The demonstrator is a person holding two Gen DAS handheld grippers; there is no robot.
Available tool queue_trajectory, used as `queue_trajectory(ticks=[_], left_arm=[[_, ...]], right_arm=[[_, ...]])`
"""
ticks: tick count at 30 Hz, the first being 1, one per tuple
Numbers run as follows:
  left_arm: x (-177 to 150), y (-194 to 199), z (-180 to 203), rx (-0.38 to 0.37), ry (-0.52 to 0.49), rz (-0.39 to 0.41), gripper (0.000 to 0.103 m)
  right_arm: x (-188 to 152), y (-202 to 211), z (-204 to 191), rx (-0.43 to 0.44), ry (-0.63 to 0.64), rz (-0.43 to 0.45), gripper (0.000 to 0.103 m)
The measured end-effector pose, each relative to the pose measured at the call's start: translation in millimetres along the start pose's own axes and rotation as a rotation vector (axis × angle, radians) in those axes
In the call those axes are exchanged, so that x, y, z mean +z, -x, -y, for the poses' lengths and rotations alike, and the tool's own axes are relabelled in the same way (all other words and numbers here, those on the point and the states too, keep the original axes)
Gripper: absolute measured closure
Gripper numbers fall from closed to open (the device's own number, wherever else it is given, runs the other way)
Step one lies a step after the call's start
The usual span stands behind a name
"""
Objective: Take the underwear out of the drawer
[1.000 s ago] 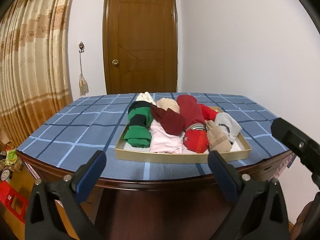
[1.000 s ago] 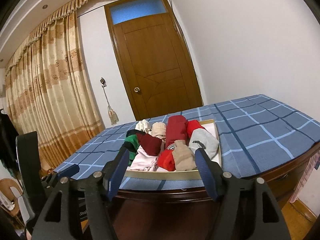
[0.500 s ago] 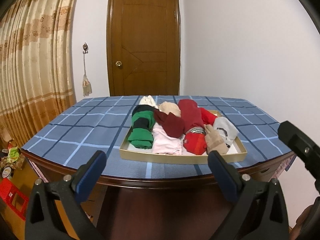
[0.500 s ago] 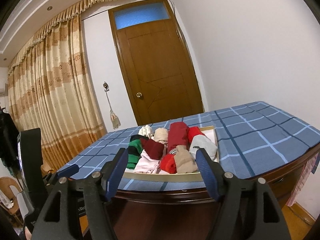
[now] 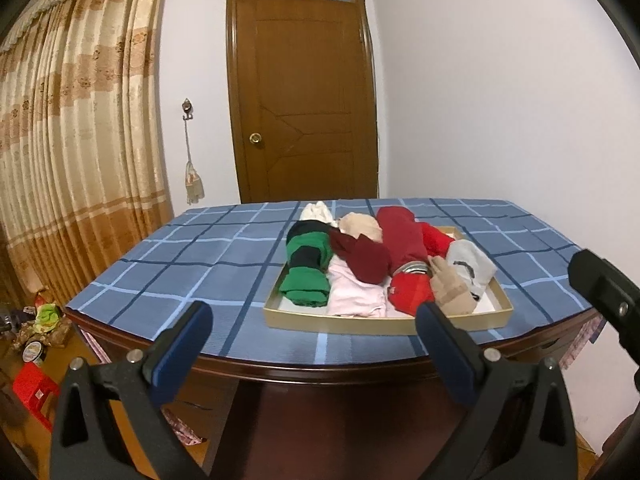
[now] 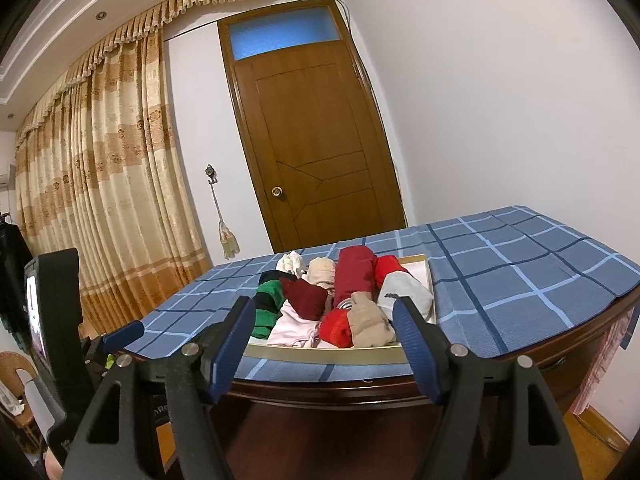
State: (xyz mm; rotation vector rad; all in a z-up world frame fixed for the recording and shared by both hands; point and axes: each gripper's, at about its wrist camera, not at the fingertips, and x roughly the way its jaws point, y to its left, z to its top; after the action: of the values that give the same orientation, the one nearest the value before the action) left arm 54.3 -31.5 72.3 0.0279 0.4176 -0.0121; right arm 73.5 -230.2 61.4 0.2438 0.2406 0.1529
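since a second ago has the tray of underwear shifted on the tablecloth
No. The tray sits on the same checks of the tablecloth, near the front edge; only the camera view tilted.

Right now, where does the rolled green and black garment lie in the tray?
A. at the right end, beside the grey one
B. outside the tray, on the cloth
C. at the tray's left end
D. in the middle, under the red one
C: the green and black garment lies at the left end of the tray, next to the pale pink garment.

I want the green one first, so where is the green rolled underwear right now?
The green roll lies at the left end of the drawer tray in both views, beside the pink piece, with neither open gripper near it.
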Motion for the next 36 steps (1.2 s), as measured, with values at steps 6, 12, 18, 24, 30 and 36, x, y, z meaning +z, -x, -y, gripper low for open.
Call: queue_trajectory(ticks=[6, 12, 18, 24, 30, 36], left_arm=[[0.5, 0.6, -4.1, 0.001, 0.013, -0.004, 0.0], [0.6, 2.3, -3.5, -0.008, 0.006, 0.001, 0.0], [0.8, 4.0, -3.4, -0.01, 0.005, 0.004, 0.0], [1.1, 4.9, -2.8, -0.005, 0.003, 0.005, 0.0], [1.1, 4.1, -2.2, -0.007, 0.003, 0.003, 0.0], [1.0, 4.5, -1.9, -0.001, 0.0, 0.004, 0.0]], right_arm=[[1.9, 1.3, 1.1, 0.0, -0.007, 0.005, 0.029], [2.9, 1.3, -0.1, 0.002, 0.005, 0.004, 0.029], [2.9, 1.3, -0.3, 0.001, 0.005, 0.004, 0.029], [3.4, 0.8, -0.2, 0.002, 0.007, -0.001, 0.029], [3.3, 0.4, 0.0, 0.0, 0.006, -0.002, 0.029], [3.1, -0.5, 0.1, -0.001, 0.005, -0.003, 0.029]])
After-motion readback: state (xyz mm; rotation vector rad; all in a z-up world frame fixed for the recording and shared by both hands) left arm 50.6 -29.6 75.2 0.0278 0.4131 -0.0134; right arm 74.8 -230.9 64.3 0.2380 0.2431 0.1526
